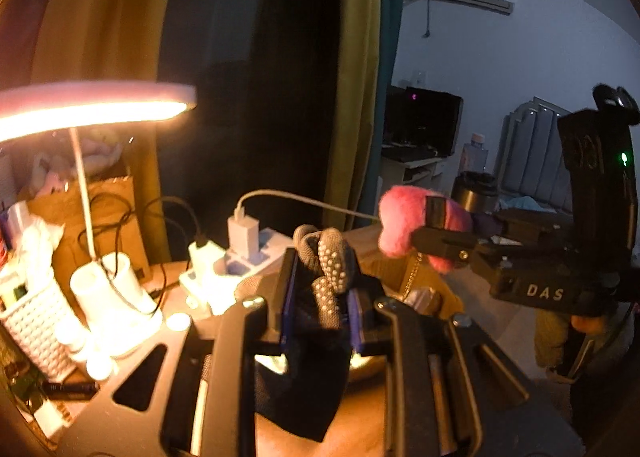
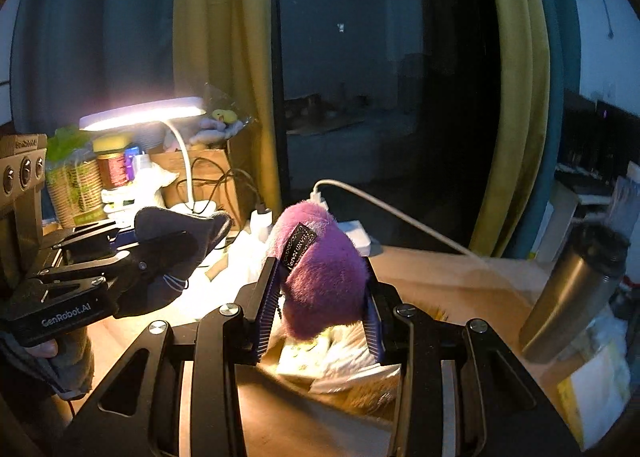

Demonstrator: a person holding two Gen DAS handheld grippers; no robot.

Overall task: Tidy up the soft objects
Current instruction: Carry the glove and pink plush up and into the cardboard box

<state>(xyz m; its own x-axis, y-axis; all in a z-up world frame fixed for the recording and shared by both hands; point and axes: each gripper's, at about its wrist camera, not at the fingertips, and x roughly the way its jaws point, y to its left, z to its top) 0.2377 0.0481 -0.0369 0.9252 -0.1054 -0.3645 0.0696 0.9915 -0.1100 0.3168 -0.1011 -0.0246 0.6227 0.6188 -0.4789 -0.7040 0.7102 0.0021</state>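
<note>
Black linkage arms of the left tool (image 1: 320,289) filled the foreground of its own view, the jaws nearly closed on a grey sock (image 1: 326,277) with pale grip dots, which was held clear above the counter (image 1: 372,241). Seen from the right wrist, the same sock (image 2: 176,225) appeared dark and bunched between that tool's (image 2: 160,257) fingers, at the left of the scene. The right tool (image 2: 320,285) was clamped, jaws partly apart, on a fuzzy plush toy (image 2: 320,281), purple in that view, with a small black label on its side; the toy was lifted above the wooden counter (image 2: 460,277). From the left wrist the plush (image 1: 404,225) looked pink, pinched in the right tool (image 1: 436,229), with a bead chain hanging beneath it. A lit desk lamp (image 1: 96,105) was seen at the counter's left, with a white power strip (image 1: 236,265) and charger cable beside it. A steel tumbler (image 2: 576,289) stood at the right.
</note>
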